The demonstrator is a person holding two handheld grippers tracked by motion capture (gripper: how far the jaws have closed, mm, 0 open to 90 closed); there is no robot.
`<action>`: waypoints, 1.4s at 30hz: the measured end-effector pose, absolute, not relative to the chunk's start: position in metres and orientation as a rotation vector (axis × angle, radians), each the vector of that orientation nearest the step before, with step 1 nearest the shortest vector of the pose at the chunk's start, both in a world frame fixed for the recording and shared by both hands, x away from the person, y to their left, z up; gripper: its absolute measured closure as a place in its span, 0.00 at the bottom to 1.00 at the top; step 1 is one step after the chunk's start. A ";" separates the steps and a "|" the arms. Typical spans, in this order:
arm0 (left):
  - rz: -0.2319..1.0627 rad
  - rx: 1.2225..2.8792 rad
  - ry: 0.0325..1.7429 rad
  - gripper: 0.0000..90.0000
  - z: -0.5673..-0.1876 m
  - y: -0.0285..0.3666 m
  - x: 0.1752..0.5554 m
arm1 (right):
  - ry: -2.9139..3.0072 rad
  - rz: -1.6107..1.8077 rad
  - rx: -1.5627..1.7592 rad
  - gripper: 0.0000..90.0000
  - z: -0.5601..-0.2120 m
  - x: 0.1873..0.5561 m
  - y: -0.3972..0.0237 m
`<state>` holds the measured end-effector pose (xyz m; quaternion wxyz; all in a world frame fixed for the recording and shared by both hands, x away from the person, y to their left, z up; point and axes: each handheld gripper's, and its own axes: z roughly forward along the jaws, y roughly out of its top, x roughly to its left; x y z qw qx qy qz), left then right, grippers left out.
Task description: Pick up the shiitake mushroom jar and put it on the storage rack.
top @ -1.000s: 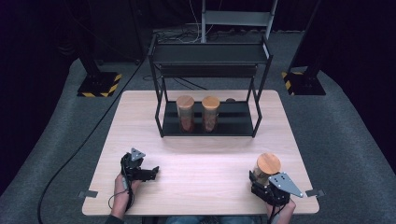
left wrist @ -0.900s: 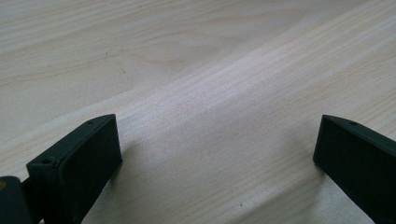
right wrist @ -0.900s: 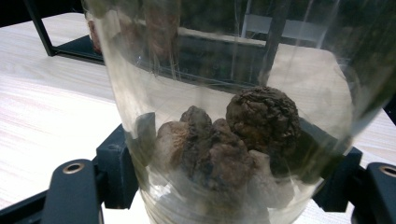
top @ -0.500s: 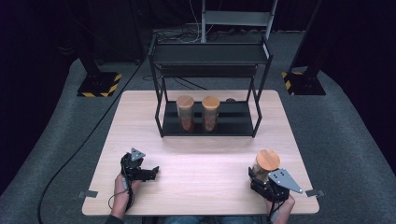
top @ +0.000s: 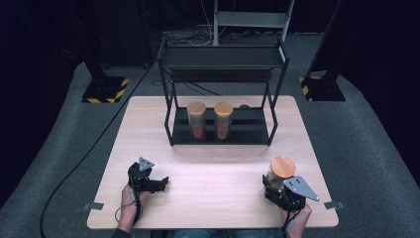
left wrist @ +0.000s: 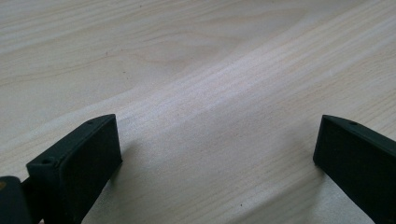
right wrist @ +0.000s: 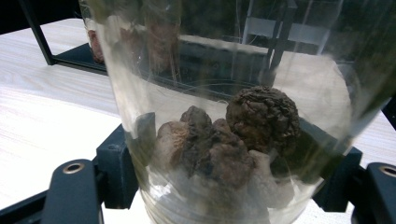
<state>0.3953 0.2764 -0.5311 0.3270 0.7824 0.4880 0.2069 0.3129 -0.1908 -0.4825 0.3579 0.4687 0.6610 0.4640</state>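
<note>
Left gripper (top: 159,182) at the table's (top: 218,196) 7 o'clock corner, held low in the person's left hand (top: 130,197). Jaws point toward 3 o'clock. In the left gripper view they stand wide apart, released, bare wood grain between them, nothing held. A cable trails off the near edge from it.

Black metal rack (top: 222,96) at 12 o'clock on the table, two levels. On its lower shelf (top: 247,128) two glass jars stand upright just beside each other: the left jar (top: 196,120) and the middle jar (top: 223,120), both with round wooden lids and reddish-brown contents. A small dark round thing (top: 244,106) sits behind the rack toward 1 o'clock; too small to tell what it is.

Right gripper (top: 275,184) at 5 o'clock, held in the right hand (top: 295,214), grey three-cornered plate on top. It is clenched round a third glass jar (top: 280,172), wooden lid on, tilted a little. In the right gripper view the jaws press the clear wall from both sides, low down. Inside lie wrinkled brown lumps (right wrist: 233,140) heaped at the bottom, one rounder ball at the top right of the heap. Whether the jar's base touches the table, cannot tell.
</note>
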 end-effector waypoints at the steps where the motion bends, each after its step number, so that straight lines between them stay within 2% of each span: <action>1: 0.542 2.050 1.278 0.00 -0.531 0.276 0.395 | 1.706 1.198 1.210 0.27 -0.482 0.314 -0.191; 42: 0.543 2.050 1.277 0.00 -0.531 0.276 0.395 | 1.726 1.211 1.207 0.27 -0.476 0.338 -0.187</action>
